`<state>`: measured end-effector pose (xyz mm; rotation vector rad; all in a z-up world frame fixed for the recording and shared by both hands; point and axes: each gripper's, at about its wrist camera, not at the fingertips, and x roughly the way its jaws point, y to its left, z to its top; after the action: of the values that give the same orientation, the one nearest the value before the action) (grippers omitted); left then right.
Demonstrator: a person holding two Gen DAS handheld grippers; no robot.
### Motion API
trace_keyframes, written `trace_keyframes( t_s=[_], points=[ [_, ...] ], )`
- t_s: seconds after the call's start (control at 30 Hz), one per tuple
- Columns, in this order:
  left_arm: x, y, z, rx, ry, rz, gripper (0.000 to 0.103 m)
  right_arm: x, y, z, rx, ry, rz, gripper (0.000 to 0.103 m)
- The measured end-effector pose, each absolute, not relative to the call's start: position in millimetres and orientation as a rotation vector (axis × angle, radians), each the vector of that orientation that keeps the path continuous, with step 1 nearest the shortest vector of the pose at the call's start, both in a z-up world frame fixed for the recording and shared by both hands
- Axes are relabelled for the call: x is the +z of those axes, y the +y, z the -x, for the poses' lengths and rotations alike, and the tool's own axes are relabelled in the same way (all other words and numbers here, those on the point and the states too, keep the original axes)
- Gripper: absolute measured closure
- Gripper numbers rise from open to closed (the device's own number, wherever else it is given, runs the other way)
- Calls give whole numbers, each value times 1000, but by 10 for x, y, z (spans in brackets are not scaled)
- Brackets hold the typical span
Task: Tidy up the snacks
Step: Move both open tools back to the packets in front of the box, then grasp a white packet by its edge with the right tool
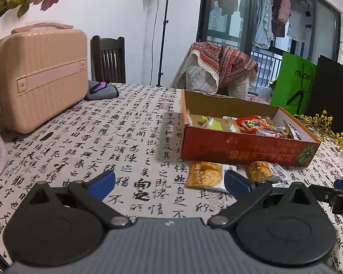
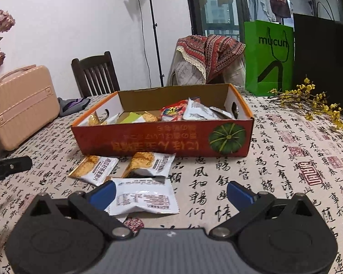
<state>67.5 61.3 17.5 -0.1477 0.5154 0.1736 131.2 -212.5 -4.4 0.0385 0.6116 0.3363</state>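
Snack packets [image 2: 146,196] beside box [image 2: 162,141] front edge

We count one orange cardboard box [image 2: 162,140] at 12 o'clock of the right wrist view, and three snack packets on the cloth before it: two orange-and-white packets [image 2: 95,169] [image 2: 152,163] and one white packet [image 2: 144,197] at 6 o'clock of them. Inside the box lie several more packets, but we cannot count them exactly. Behind we see one pink case [image 1: 38,75], one green bag [image 2: 268,57], one black bag [image 2: 322,61] and two chairs [image 2: 95,73] [image 2: 208,61].
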Motion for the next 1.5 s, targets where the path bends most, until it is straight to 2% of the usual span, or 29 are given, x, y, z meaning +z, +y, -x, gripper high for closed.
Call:
trace_keyframes(
  t_s=[0.63,0.8,0.83,0.9,1.03,1.07,1.1,1.27,1.4,1.47,1.5],
  points=[
    [2,854,-681,185,575,179,0,-354,-1683,-1710,360,774,2,3],
    [-37,890,-700,192,588,197,0,-400,-1651,-1694,364,755,11,4],
    [-45,891,-705,191,590,200,0,-398,-1649,-1675,374,749,11,6],
    [-53,877,-707,187,593,202,0,-380,-1644,-1639,407,738,12,21],
    [-50,842,-697,180,592,195,0,-335,-1660,-1581,418,717,12,33],
    [-46,835,-693,179,591,194,0,-311,-1675,-1556,431,709,1,51],
    [-42,829,-690,180,592,192,0,-290,-1683,-1528,433,701,-1,62],
    [-31,794,-692,184,595,186,0,-231,-1742,-1446,445,668,4,81],
    [4,730,-691,183,593,172,0,-148,-1845,-1399,436,627,-10,88],
    [16,700,-692,181,592,167,0,-124,-1909,-1401,423,620,-7,87],
    [17,691,-691,180,593,165,0,-128,-1932,-1407,420,625,0,84]
  ],
)
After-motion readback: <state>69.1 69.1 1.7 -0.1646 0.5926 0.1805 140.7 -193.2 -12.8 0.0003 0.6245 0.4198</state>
